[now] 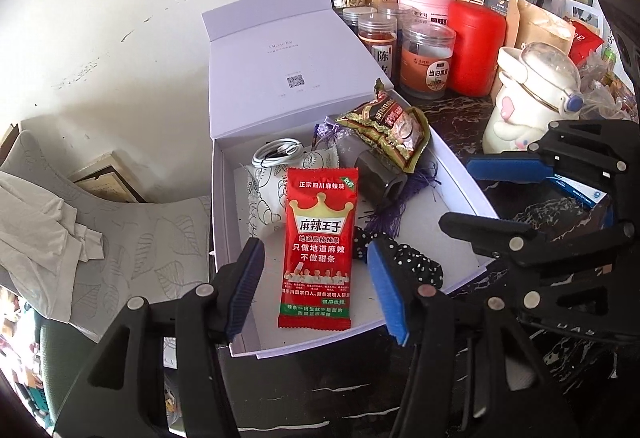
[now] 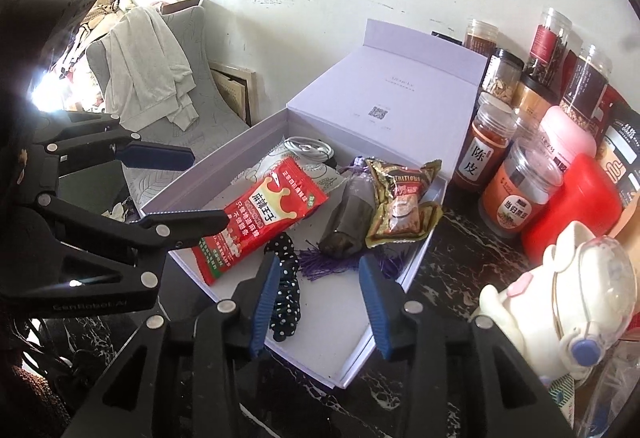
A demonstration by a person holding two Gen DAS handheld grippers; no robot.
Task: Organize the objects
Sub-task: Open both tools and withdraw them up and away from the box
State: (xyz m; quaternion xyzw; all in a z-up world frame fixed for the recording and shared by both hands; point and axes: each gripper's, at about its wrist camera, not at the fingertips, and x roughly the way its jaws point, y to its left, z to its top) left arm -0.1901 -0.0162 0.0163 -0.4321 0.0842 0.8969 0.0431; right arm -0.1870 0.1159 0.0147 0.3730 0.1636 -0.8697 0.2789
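A: Dark marbled desk; open white box on it, lid up.
B: Red snack packet flat in the box, beside the polka-dot scrunchie.
A: Left hand-held gripper, right hand-held gripper: both partly spread, holding nothing.

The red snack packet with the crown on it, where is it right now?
The red snack packet lies flat inside the open white box, toward its left side, beside the patterned pouch and the polka-dot scrunchie; no gripper holds it.
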